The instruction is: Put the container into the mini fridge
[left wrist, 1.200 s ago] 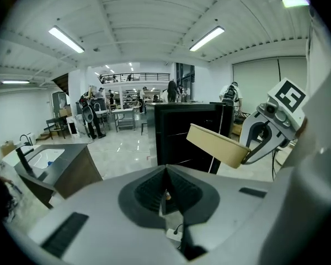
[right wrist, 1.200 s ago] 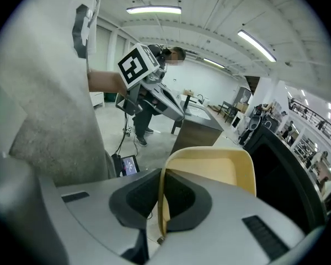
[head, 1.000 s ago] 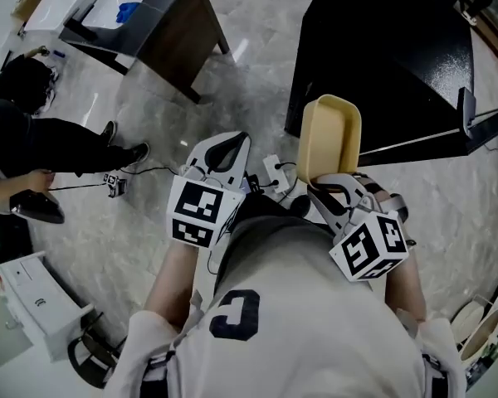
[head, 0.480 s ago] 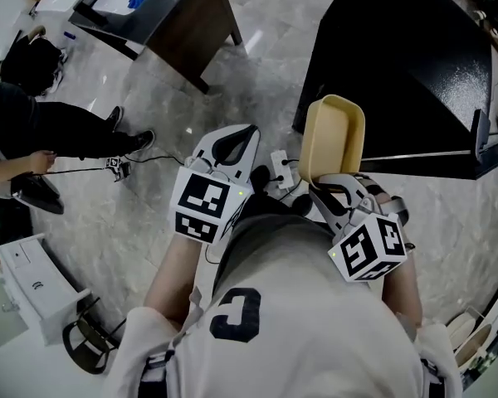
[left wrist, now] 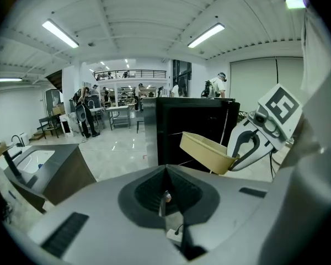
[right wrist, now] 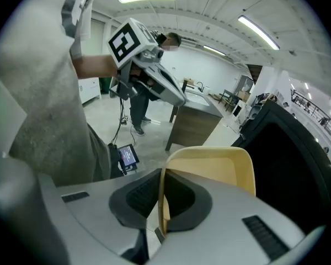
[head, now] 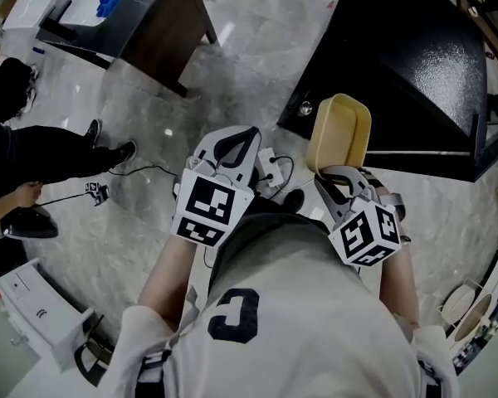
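While your right gripper [head: 339, 175] pinches the container [head: 339, 131] rim, open the mini fridge [head: 398, 48] with your empty left gripper [head: 242, 138], jaws together.

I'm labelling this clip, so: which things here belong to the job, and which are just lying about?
Job: container, pinched by the right gripper; black mini fridge; left gripper, shut and empty.
Lying about: wooden desk; power strip on the floor; bystander at left.
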A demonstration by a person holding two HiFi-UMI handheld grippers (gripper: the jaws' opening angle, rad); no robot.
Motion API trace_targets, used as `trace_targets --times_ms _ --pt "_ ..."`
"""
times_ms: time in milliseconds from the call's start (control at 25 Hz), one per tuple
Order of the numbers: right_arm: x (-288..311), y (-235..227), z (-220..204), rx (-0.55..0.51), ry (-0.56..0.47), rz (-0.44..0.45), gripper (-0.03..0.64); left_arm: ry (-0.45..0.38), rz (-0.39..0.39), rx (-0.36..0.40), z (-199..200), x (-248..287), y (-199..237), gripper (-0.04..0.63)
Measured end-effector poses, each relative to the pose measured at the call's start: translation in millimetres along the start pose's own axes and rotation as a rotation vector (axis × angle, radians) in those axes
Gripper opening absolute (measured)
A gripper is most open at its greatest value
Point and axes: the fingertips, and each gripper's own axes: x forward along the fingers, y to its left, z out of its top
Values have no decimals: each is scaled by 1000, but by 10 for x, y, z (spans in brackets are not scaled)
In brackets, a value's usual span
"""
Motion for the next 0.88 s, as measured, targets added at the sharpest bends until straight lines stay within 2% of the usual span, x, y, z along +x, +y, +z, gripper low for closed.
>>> trace_targets --times_ms 480,880 --pt "380 -258 -295 62 86 -64 32 21 -122 33 -85 198 80 55" --pt "721 -664 -780 67 156 -80 32 51 -133 27 -94 281 56 55"
